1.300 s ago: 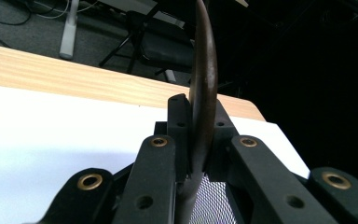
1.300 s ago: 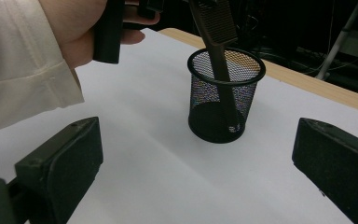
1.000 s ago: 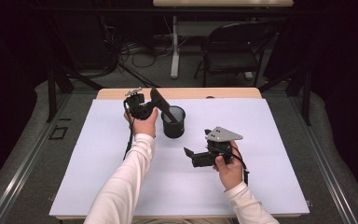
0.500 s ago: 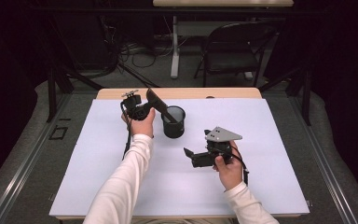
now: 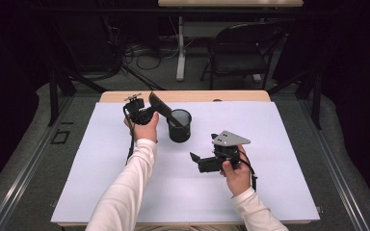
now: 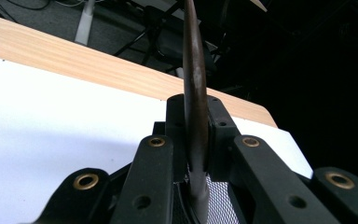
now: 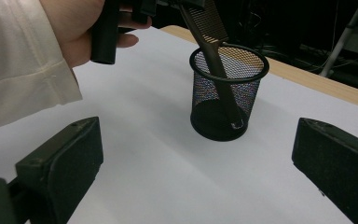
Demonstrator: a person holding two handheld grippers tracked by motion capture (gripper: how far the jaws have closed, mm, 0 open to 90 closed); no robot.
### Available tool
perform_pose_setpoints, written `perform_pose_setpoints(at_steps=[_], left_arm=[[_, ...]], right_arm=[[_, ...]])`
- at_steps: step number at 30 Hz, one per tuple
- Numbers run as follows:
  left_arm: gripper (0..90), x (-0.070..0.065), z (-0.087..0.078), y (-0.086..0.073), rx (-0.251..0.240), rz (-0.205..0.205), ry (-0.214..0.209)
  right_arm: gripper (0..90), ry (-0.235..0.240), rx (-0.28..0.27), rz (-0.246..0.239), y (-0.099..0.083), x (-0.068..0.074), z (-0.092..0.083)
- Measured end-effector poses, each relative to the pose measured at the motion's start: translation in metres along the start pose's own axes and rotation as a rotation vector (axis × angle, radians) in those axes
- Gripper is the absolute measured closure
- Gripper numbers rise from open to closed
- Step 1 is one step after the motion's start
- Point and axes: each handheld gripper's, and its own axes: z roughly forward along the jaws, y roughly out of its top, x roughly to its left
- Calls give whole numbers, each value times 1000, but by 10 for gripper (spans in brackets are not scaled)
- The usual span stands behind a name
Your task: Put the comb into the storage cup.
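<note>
The left tongs clamp a dark comb, its handle inside the mesh cup at frame centre. The right tongs gape empty at lower right on the tabletop.

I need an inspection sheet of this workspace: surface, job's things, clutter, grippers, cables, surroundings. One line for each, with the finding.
Surface: white sheet on a wooden table.
Job's things: black mesh cup standing upright; brown comb leaning with its handle end inside the cup.
Clutter: nothing seen.
Grippers: left gripper shut on the comb beside the cup; right gripper open, apart from the cup, holding nothing.
Cables: one trails from each gripper; more lie on the floor behind the table.
Surroundings: folding chair, second table's leg, dark room.
</note>
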Motion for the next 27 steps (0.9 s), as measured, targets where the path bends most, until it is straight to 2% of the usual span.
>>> perform_pose_setpoints(at_steps=[20,24,27], left_arm=[[740,0,-1,0,-10,12,18],[690,1,-2,0,-15,16,20],[633,3,-3,1,-23,33,41]], right_arm=[[23,-1,2,-2,0,0,0],[22,-2,3,-4,0,0,0],[23,-3,3,-5,0,0,0]])
